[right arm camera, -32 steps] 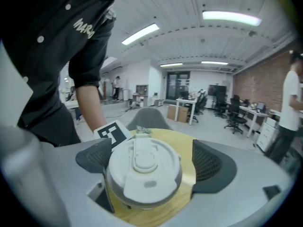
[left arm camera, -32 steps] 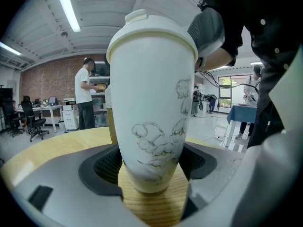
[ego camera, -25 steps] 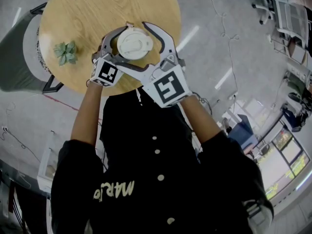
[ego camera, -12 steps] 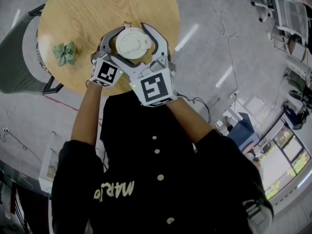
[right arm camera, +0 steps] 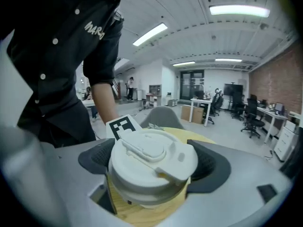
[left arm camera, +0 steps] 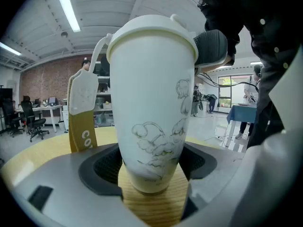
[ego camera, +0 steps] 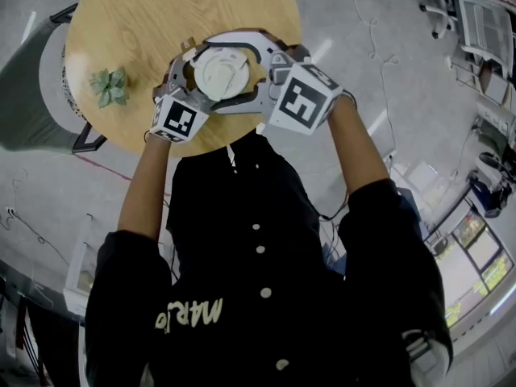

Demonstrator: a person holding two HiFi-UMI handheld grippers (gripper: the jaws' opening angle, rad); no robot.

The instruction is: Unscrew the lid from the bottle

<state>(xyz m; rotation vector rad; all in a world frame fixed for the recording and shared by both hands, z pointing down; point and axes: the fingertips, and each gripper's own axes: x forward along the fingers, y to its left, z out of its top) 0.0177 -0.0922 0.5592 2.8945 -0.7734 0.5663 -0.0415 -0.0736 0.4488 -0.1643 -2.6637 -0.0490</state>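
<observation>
Seen from above, a person in a dark buttoned top stands at a round wooden surface (ego camera: 145,14) and holds a tool in each hand. Both tools meet at a white bottle (left arm camera: 151,103) that stands upright near the surface's nearer edge.

The left claw (left arm camera: 150,168) is clamped on the lower body of the bottle, with a dark ribbed pad pressed against each side. The bottle is cream-white with a faint line drawing on it. A white and mustard tag (left arm camera: 81,112) hangs on a cord beside it.

The right claw (right arm camera: 151,168) comes in from the right, higher up. Its jaws have just been closing, with the bottle's white lid (right arm camera: 151,157) between them, and the pads now sit against both sides of the lid. The lid is on the bottle and has a raised flip tab across its top.

A small green plant (ego camera: 108,87) sits on the surface well to the left of the bottle. A grey chair (ego camera: 32,95) stands at the surface's left edge.
</observation>
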